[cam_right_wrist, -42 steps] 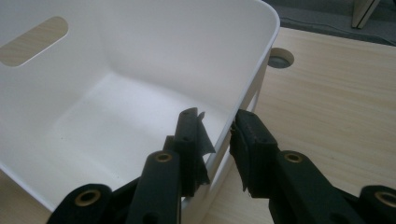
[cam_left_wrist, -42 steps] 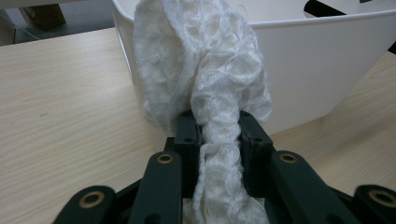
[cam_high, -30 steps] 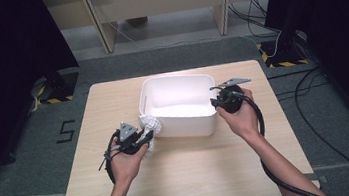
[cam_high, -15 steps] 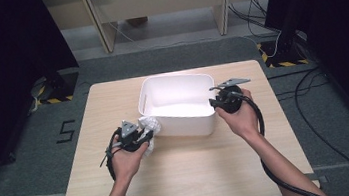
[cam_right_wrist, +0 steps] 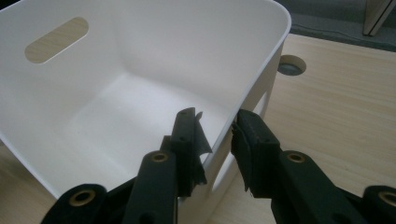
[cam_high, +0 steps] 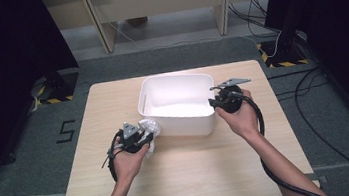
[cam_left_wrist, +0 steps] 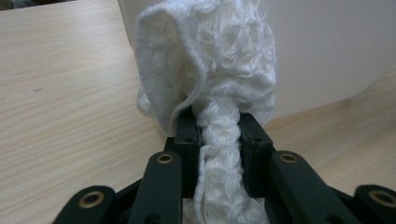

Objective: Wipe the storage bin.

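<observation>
item: white cloth and tub, wooden table

wooden table [cam_high: 187, 177] on grey floor, dark curtains at both sides, cables trailing at right.

- white tub [cam_high: 179, 103]: plastic, rigid, empty, handle slots in the end walls; sits mid-table. judged light and smooth, apt to slide unless held by the rim.
- white cloth [cam_left_wrist: 215, 70]: shaggy, bunched fabric; held just off the tub's near-left corner, outside it, low over the table. judged soft, very light, limp; it will droop and trail, so a pinch on a gathered fold, as now, suits it best.
- left gripper [cam_high: 137, 136]: jaws together, clamped on a twisted fold of the cloth, the rest billowing above the pads.
- right gripper [cam_right_wrist: 215, 128]: jaws straddle the tub's right end wall, one inside, one outside; whether the pads press on the rim cannot be told.
</observation>
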Tool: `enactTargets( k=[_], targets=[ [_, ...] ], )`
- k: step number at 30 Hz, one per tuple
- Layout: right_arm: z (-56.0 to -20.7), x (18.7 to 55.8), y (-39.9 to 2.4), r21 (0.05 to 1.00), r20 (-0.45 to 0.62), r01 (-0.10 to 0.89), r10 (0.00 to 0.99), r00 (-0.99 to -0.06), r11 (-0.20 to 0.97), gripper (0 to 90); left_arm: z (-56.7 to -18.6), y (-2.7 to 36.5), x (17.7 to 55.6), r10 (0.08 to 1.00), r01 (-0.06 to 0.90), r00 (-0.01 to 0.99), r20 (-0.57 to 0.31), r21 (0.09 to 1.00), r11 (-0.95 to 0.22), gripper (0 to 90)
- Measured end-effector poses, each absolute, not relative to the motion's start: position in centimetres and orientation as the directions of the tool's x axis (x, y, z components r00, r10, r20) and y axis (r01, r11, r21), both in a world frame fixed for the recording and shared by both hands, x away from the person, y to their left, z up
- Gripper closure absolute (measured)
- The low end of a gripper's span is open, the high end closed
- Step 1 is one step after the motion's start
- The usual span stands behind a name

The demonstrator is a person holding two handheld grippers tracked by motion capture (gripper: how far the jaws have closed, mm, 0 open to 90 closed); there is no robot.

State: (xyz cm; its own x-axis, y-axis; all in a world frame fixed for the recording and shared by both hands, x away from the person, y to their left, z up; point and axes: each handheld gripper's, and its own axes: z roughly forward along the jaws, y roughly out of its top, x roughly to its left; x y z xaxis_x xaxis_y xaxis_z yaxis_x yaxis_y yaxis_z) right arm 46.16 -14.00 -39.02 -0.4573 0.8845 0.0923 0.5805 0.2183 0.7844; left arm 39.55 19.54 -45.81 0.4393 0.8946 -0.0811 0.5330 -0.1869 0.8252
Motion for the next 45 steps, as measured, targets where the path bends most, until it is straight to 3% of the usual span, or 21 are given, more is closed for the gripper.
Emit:
enactTargets(
  k=[45],
  targets=[
    [-39.1, 46.1, -14.1, 0.785, 0.110, 0.587, 0.886, -0.451, 0.201, 70.3, -49.3, 18.8, 40.9, 0.893, 0.636, 0.442, -0.082, 0.731, -0.248, 73.0]
  ],
)
